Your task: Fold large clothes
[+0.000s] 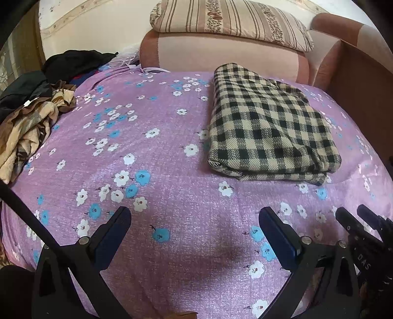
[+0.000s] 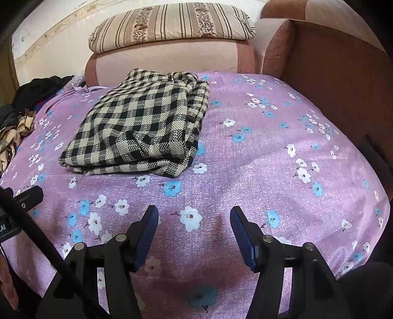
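Plainly, both grippers hang tilted downward over the bed with nothing in them. The left gripper (image 1: pixel 194 218) has its two fingers spread wide, the blue pads (image 1: pixel 110 239) facing each other across bare sheet. The right gripper (image 2: pixel 194 217) also stands apart, somewhat less wide, its ribbed blue pads (image 2: pixel 147 235) clear of any cloth. Each tool shows at the edge of the other's view: the right one pokes in at the lower right of the left wrist view, where the white letters "DAS" (image 1: pixel 364 262) can be read on its black body; in the right wrist view a fragment of white lettering at the far left edge is too cut off to read.

At the left side of the bed lies a heap of unfolded clothes (image 1: pixel 36 117), tan and brown patterned fabric with black garments behind it. The checked garment (image 1: pixel 267 122), black and cream, lies folded into a flat rectangle on the sheet, well ahead of both grippers and touching neither.

The bed is covered by a purple sheet (image 1: pixel 159 147) printed with white and blue flowers. Beyond it stands a pink cushioned headboard (image 1: pixel 221 56) with a striped pillow (image 1: pixel 233 22) resting on top. A cream wall rises behind, and a brown upholstered side panel (image 2: pixel 331 73) stands at the right.
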Demonstrator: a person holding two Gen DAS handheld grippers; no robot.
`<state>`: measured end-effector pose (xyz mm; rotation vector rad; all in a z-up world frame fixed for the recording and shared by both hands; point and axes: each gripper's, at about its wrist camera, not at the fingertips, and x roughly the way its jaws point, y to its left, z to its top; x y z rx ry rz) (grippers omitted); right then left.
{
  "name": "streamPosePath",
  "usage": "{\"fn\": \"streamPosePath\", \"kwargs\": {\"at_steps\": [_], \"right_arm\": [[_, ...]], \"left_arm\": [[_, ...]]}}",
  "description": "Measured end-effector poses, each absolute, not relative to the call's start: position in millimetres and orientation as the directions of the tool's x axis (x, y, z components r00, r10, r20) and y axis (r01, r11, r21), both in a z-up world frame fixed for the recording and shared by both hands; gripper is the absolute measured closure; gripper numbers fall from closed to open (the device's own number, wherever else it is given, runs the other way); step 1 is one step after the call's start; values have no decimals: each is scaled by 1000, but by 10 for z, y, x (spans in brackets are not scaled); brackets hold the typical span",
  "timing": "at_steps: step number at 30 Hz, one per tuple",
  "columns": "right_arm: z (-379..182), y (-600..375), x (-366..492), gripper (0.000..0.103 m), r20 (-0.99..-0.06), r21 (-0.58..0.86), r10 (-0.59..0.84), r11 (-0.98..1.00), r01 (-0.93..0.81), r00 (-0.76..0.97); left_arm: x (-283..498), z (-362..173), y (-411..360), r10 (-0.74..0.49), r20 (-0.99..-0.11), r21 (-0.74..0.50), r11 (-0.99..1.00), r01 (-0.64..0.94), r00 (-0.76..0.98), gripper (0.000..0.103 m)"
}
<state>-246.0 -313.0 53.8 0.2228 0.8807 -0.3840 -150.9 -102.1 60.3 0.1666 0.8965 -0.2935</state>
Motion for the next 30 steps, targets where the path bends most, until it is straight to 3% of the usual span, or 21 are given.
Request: {"fn": "streamPosePath", "kwargs": {"at_steps": [30], "right_arm": [[524, -3061, -2377, 30, -780, -8, -260, 914, 406, 569]], "left_arm": [[-1510, 504, -1056, -195, -803, 16, 938, 348, 563, 0]]}}
